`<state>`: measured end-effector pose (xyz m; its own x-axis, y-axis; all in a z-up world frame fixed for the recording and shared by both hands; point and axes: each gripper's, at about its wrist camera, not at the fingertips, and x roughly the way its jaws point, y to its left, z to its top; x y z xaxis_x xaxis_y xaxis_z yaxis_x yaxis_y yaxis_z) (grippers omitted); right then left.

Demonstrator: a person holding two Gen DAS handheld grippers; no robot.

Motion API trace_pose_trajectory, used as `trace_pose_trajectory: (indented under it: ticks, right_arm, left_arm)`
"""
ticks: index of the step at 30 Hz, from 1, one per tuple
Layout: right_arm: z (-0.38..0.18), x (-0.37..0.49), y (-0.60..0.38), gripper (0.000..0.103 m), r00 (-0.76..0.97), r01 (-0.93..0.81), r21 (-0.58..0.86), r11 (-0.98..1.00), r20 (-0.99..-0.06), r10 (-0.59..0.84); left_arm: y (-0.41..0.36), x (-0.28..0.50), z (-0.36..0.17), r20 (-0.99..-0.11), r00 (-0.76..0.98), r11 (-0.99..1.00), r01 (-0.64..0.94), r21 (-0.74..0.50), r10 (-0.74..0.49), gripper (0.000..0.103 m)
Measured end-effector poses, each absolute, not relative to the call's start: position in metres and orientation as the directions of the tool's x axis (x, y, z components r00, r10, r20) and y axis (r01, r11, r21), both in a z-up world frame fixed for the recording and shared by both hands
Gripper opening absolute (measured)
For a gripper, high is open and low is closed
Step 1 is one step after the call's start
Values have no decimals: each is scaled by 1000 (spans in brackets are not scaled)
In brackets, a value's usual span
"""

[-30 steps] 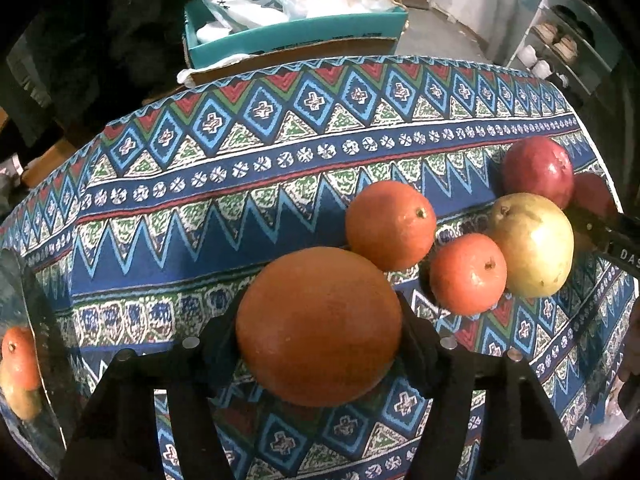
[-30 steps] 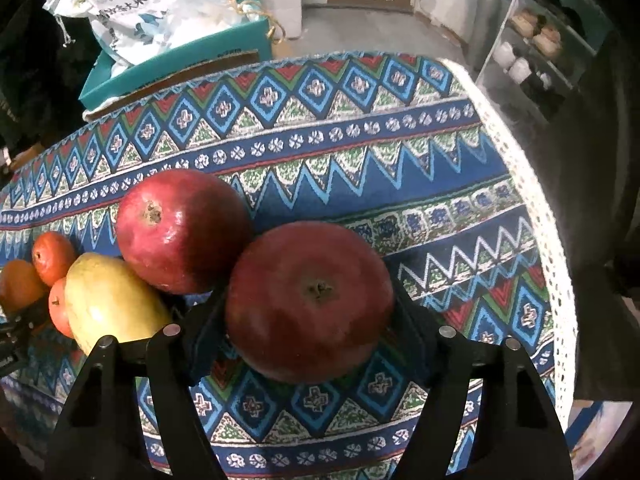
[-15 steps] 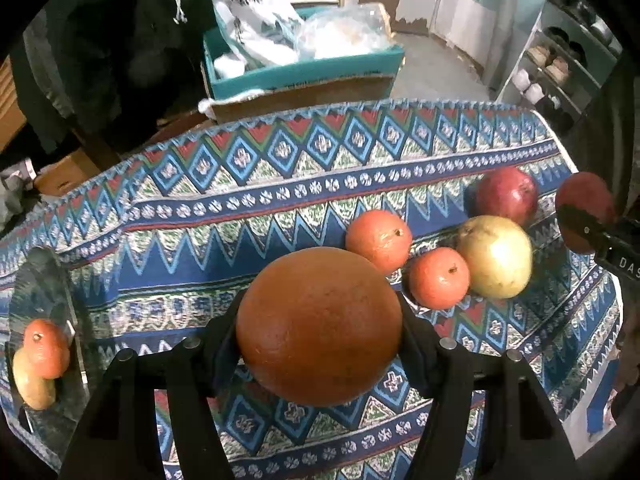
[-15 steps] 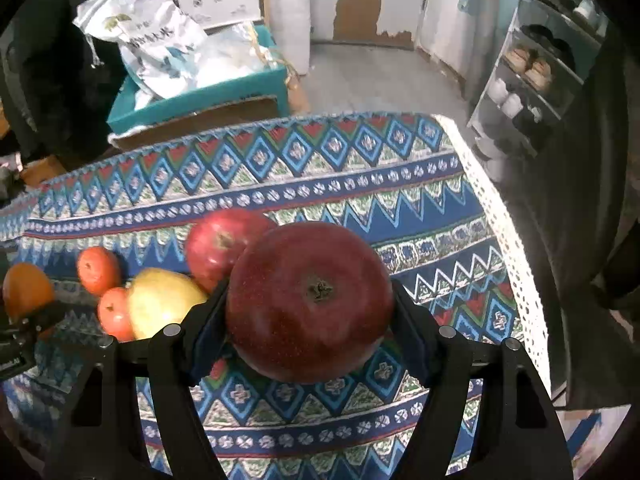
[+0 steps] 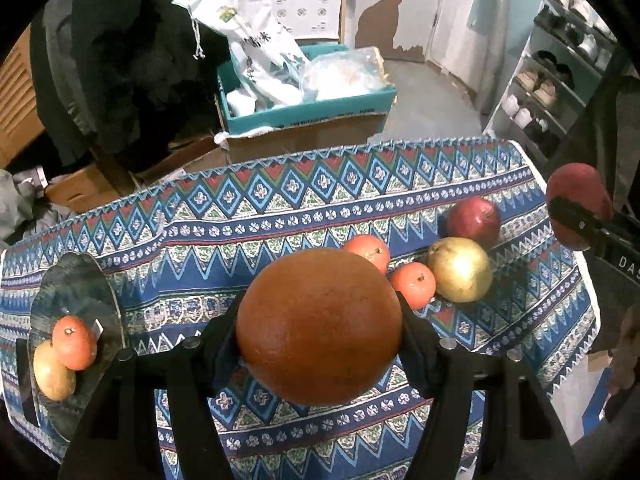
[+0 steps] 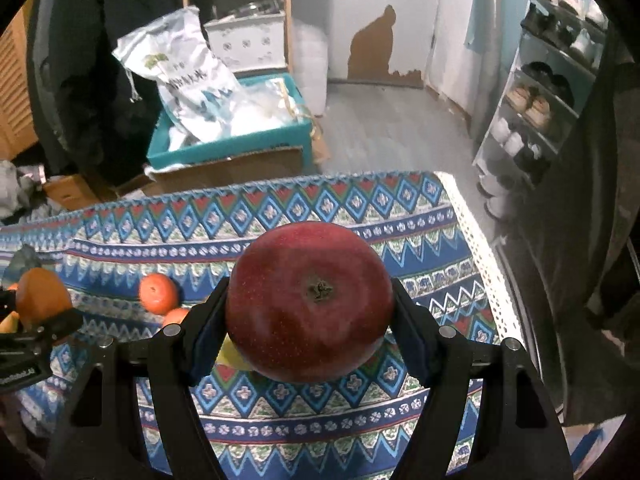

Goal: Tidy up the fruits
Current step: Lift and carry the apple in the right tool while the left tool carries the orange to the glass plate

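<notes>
Now your left gripper (image 5: 320,332) fingers clamp the orange (image 5: 319,326), lifted off the worktop (image 5: 248,248); your right gripper (image 6: 310,304) fingers clamp the red apple (image 6: 309,301). Beyond the left fingers lie two tangerines (image 5: 413,284), a pear (image 5: 460,269), another apple (image 5: 473,221).

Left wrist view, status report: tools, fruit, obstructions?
Left tool shut on large round orange. Right tool shut on dark red apple. Both above the patterned tablecloth. Nothing blocking.
</notes>
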<state>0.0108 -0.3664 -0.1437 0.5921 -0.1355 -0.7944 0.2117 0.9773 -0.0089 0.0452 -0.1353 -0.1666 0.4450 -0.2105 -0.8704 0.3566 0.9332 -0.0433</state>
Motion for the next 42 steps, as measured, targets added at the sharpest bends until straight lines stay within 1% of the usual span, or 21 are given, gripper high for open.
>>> trace_pose_trajectory:
  ticks: [14,26,31,42]
  right_arm:
    - [-97,-5,-340,74,674,159,13,987,-732,-99]
    - [-67,-15,-321,74,725,111,19,994,-685,-68]
    - [-56,-17,-315,74,739,100,12,995,-670,-66]
    - [-44,-10,-291,74,755,61,4,998,-655,-43]
  left_arm:
    - [-119,26,-120,-818,520,934,354,-55,-245,69]
    - [-101,15,-88,-772,577,936,346,-67,-269,69]
    - [-93,12,-80,-753,602,939,338,-60,-265,69]
    - [-73,13,-76,-748,613,950,304,-76,-256,69]
